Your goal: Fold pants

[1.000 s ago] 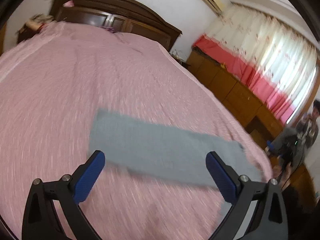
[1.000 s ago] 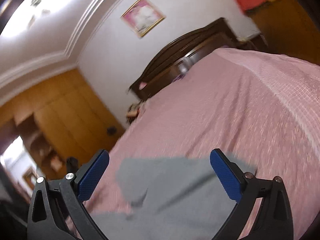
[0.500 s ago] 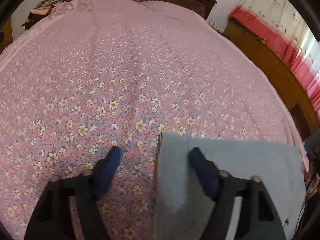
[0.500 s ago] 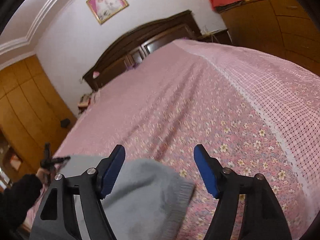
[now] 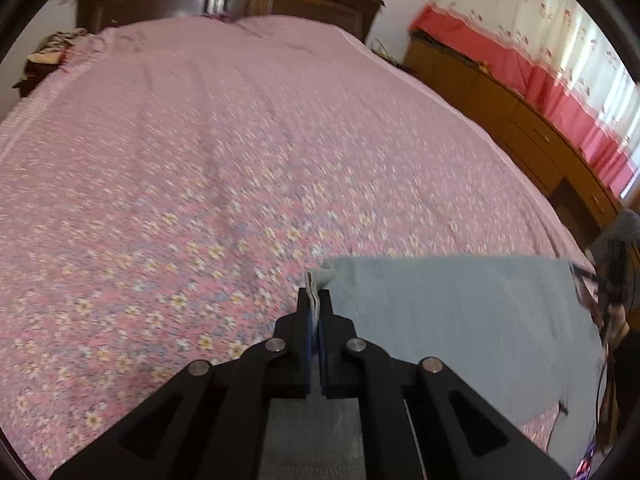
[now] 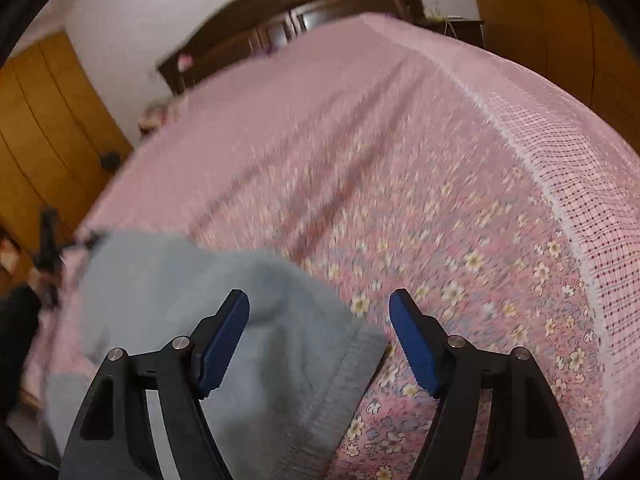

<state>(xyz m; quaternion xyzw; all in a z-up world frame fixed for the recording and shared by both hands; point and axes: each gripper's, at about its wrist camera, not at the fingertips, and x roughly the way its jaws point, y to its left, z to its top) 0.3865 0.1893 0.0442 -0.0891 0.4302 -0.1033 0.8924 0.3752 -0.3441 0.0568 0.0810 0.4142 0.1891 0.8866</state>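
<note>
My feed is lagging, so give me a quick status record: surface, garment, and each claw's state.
surface: bed with pink floral cover
garment: grey pants, lying flat on the near part of the bed
left claw: shut, pinching a corner of the pants' edge
right claw: open, jaws just closing, ribbed edge of the pants between them, pads not pressing on it
fold: not yet made

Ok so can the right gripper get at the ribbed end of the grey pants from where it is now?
Probably yes. The right gripper is open, and the ribbed end of the grey pants lies flat on the bedspread between its fingers, with nothing over it. The pads are not on the cloth yet.
</note>
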